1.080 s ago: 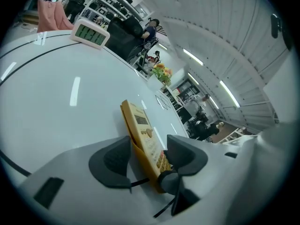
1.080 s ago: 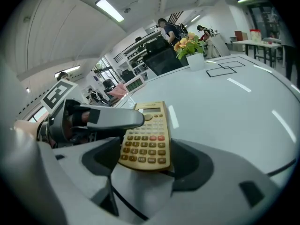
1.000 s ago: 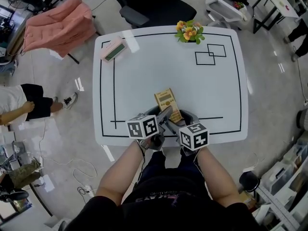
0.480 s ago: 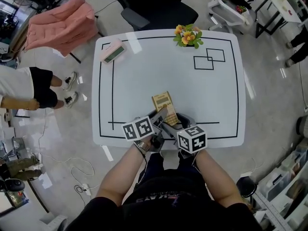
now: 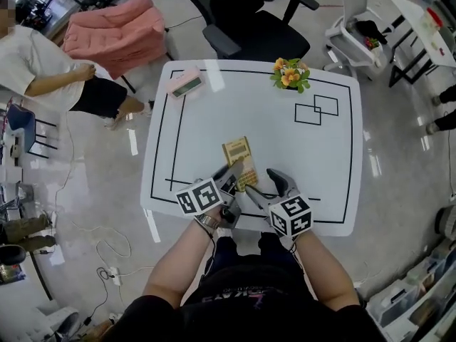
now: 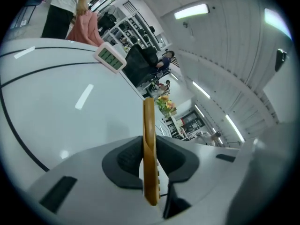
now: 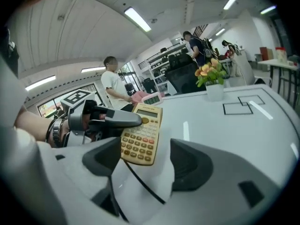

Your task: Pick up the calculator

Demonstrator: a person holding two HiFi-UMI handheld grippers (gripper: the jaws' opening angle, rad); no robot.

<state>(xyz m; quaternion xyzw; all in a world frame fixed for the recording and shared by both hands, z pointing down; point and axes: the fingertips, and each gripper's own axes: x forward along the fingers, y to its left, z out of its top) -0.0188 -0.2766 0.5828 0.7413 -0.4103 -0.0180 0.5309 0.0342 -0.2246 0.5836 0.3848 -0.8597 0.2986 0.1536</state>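
Calculator (image 5: 237, 157) apparently within closing left claw (image 5: 229, 179)

Head view: high, steeply down onto table (image 5: 285, 141). Gripper views: low, near its surface, facing across; all share calculator (image 5: 239, 164).

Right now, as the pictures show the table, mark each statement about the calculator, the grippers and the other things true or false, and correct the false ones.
1. The calculator stands between the jaws of the left gripper. True; the jaws are closing on it.
2. The right gripper holds the calculator. False: its jaws stand wide apart and grip nothing.
3. The flowers stand near the far edge of the table. True.
4. The pink clock touches the flowers. False: it lies at the far left corner, well apart from them.
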